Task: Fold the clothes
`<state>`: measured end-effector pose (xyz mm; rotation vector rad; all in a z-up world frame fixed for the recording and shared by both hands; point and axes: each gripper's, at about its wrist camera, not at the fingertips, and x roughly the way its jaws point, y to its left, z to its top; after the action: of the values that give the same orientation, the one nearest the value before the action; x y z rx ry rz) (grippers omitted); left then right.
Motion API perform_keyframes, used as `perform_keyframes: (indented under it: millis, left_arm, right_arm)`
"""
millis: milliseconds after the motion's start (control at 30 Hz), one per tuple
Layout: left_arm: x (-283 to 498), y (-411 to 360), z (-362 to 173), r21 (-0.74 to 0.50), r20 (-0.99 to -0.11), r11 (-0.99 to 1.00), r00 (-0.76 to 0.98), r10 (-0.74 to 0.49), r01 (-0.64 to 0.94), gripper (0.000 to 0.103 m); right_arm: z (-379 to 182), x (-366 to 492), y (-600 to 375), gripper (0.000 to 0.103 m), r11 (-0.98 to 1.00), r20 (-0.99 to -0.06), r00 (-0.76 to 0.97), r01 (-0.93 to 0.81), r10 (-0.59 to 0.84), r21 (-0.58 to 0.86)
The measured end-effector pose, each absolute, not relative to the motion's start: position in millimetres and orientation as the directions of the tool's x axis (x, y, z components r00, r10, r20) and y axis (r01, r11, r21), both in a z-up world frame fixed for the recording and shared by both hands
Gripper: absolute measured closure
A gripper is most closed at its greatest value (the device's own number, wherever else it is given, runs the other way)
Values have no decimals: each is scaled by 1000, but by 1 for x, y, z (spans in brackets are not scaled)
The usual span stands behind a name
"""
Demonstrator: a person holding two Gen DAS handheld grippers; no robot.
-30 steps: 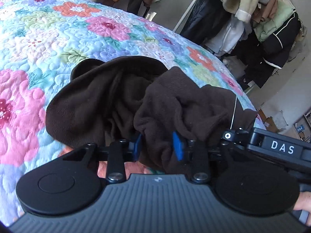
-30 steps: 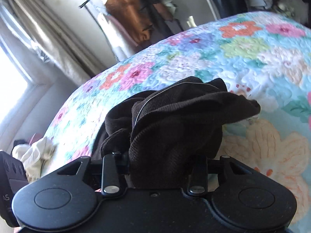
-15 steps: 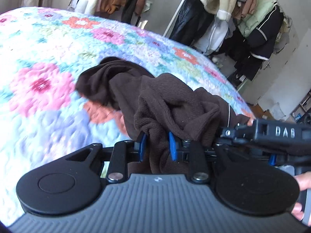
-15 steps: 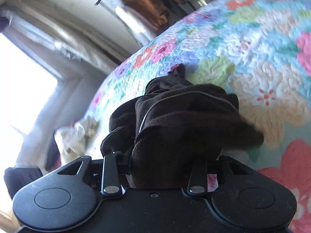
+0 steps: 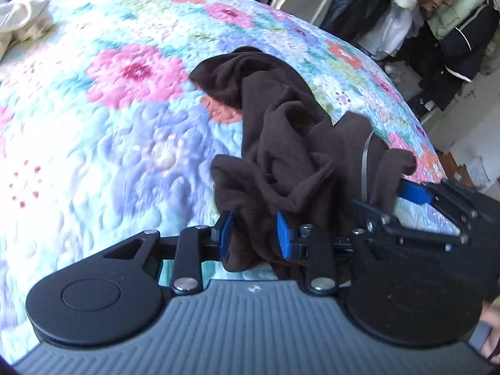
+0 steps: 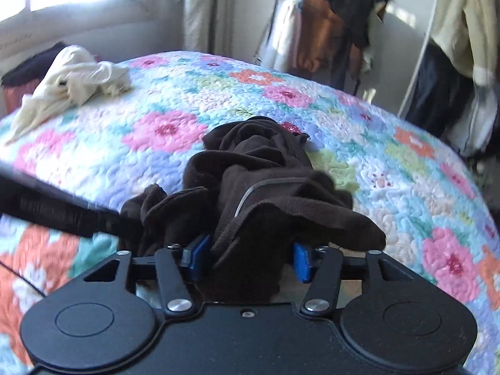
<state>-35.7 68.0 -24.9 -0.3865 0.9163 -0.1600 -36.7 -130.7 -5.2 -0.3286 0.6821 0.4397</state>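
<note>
Bunched dark brown garment [image 5: 281,143] on the floral quilt [image 5: 109,143] of the bed, near end lifted between both tools, far end trailing away over the pink and lilac flowers. Left hand-held gripper [image 5: 254,231]: blue pads [image 5: 282,234] set either side of a hanging fold, jaws just eased wider, cloth touching both pads, so still a grip on the brown garment. Right hand-held gripper [image 6: 247,257]: jaws just widened, a thick wad of the same garment [image 6: 265,181] between them, filling the gap up to the left blue pad [image 6: 197,256], falling short of the right one; loose, no clamp. Thin grey cord [image 6: 259,187] across the top fold. Cream garment [image 6: 72,84] crumpled at the far left of the bed. Clothes rack [image 6: 337,34] beyond the far edge, more hanging clothes to the right.
</note>
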Motion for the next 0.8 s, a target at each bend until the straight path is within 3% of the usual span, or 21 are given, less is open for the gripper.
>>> perform_keyframes:
  millis: [33,167,333,500,633,800]
  left_arm:
    - [-38,66,-26,-390,-745,920,598,-296,-29,69]
    - [-50,60,-22,-325,-766,945,597,-238,-39,67]
    - [-73,45,-5,-113,-775,993,627,-76,-19,67]
    - [-101,58,6,-114,-776,993,627,-68,-33,66]
    - [-118,72,0,114,-773,983,608,180,-145,65]
    - [-128,112,1,43,-782,973,598,173,-225,65]
  right_arm:
    - [-4,-41,-137,33,864,-668,690,-484,280,-138]
    - [8,-54,-162,32,900,-666,701,-424,255,-102]
    - [19,-76,-185,32,906,-690,655,-422,309,6]
    - [25,-100,-190,32,897,-718,611,-440,334,43]
    - [48,-115,-193,32,897,-695,629,-439,350,54]
    - [74,-128,-200,32,902,-655,686,-431,315,-17]
